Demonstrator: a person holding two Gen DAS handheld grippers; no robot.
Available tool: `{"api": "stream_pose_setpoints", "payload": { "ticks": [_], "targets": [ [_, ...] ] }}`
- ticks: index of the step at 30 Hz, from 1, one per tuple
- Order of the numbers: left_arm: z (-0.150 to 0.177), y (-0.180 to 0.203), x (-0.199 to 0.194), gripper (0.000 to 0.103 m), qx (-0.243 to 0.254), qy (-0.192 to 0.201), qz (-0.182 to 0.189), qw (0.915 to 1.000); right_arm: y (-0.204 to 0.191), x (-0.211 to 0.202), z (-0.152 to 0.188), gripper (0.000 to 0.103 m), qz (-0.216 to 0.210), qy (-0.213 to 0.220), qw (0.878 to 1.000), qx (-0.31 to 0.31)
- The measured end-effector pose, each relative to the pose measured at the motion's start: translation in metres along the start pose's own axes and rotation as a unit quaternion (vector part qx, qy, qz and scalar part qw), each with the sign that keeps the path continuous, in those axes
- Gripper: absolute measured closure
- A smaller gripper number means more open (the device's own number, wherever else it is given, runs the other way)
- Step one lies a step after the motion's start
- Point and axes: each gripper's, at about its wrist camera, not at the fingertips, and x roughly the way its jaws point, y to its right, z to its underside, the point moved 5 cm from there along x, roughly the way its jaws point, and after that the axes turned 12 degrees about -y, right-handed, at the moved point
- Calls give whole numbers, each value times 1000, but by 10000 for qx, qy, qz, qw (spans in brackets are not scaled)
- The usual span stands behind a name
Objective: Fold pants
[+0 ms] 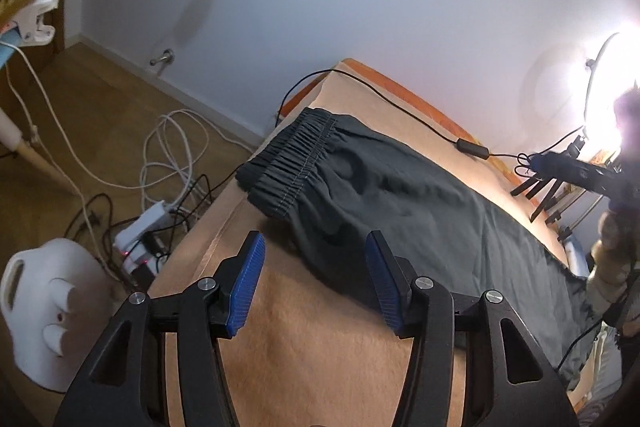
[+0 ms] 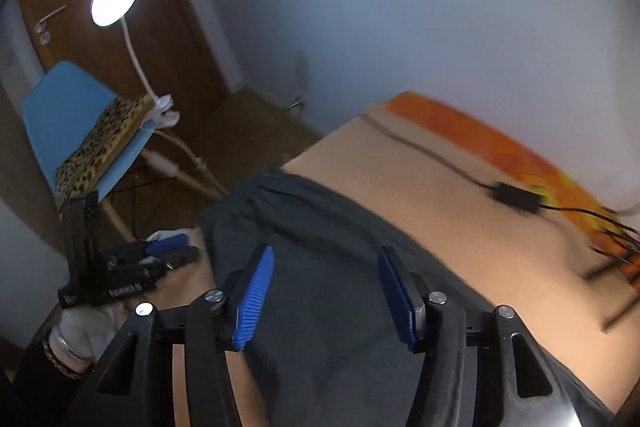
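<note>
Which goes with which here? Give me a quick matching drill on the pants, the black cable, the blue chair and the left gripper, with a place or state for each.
Things:
1. pants
2. black cable
3. blue chair
4. left gripper

Places or states:
A. standing on the floor beside the bed, lamp clipped to it
B. jaws apart, nothing between the pads
C. spread flat on the tan blanket, waistband at the bed's end
D. running along the blanket's far side, beyond the pants

Pairs: 1-C, 2-D, 3-A, 4-B
</note>
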Motion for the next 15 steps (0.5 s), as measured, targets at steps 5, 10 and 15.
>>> {"api": "stream_pose_setpoints", "payload": {
  "ticks": [5,10,15],
  "targets": [
    [-10,-9,9,52,-123,101,33,9999,-27,50,-37,46,-62,-222,9991,-342],
    [-15,-16,13,62,-167,183,30,9997,-44,102,-73,42,46,-410,9970,-656],
    [-18,-17,13,81,-36,261,-85,9996,-50,147,-87,41,24,-695,9956,-632]
  ]
}}
